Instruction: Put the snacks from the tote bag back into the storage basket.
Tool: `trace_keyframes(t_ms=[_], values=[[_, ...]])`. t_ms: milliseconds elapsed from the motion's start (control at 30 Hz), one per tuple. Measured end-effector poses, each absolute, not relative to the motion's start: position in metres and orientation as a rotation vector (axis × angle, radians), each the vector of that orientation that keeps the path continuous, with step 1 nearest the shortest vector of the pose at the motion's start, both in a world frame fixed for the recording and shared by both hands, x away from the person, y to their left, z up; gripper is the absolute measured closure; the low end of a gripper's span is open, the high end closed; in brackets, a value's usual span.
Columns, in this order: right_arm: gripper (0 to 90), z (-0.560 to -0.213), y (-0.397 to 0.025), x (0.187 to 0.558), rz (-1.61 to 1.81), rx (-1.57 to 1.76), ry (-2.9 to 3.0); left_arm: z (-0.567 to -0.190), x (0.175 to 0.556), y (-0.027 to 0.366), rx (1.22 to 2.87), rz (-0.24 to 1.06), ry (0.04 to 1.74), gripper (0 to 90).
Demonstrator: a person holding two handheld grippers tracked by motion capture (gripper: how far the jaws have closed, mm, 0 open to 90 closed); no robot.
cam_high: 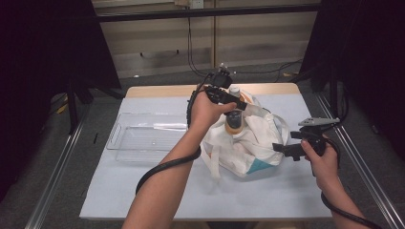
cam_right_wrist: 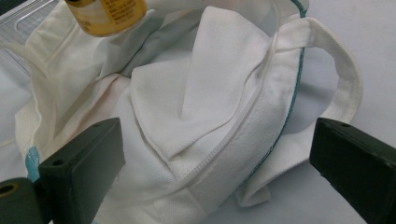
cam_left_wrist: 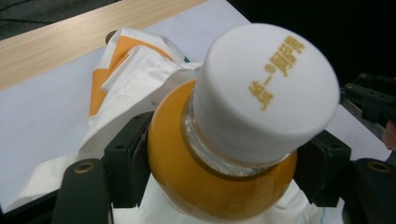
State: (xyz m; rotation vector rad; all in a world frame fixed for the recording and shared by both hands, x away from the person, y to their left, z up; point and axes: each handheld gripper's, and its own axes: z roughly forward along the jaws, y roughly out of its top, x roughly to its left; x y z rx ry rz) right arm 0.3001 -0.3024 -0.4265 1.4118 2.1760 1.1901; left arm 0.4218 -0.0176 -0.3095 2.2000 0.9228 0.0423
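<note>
The left tool (cam_high: 232, 102) is closed on the orange bottle (cam_high: 234, 118), and its two black jaws press the shoulder of the bottle from both sides, just under the white cap (cam_left_wrist: 268, 88). In the high view the bottle stands upright above the open mouth of the white cloth bag (cam_high: 248, 143), a little toward 12 o'clock from the middle of the bench (cam_high: 143, 186). From these pictures I cannot tell if the bottom of the bottle touches the cloth. The bag lies crumpled on the bench, with one handle (cam_right_wrist: 348, 84) at its 3 o'clock side. The right tool (cam_high: 286, 149) is at 3 o'clock of the bag, low at the teal-edged rim, and its jaws are wide apart with the folded cloth between them but not gripped. A clear plastic tray (cam_high: 143, 138) lies at 9 o'clock of the bag, just beside it.
</note>
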Motion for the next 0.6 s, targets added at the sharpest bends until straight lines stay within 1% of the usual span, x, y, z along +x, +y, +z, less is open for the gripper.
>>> trace_keyframes(t_ms=[333, 600], values=[[2.7, -0.426, -0.302, 0.3, 1.192, 1.411, 2.175, -0.301, 0.421, -0.003, 2.229, 0.036, 0.923, 30.1], [2.7, -0.426, -0.3, 0.3, 1.191, 1.406, 2.181, -0.297, 0.421, 0.007, 2.24, 0.042, 0.892, 30.1]])
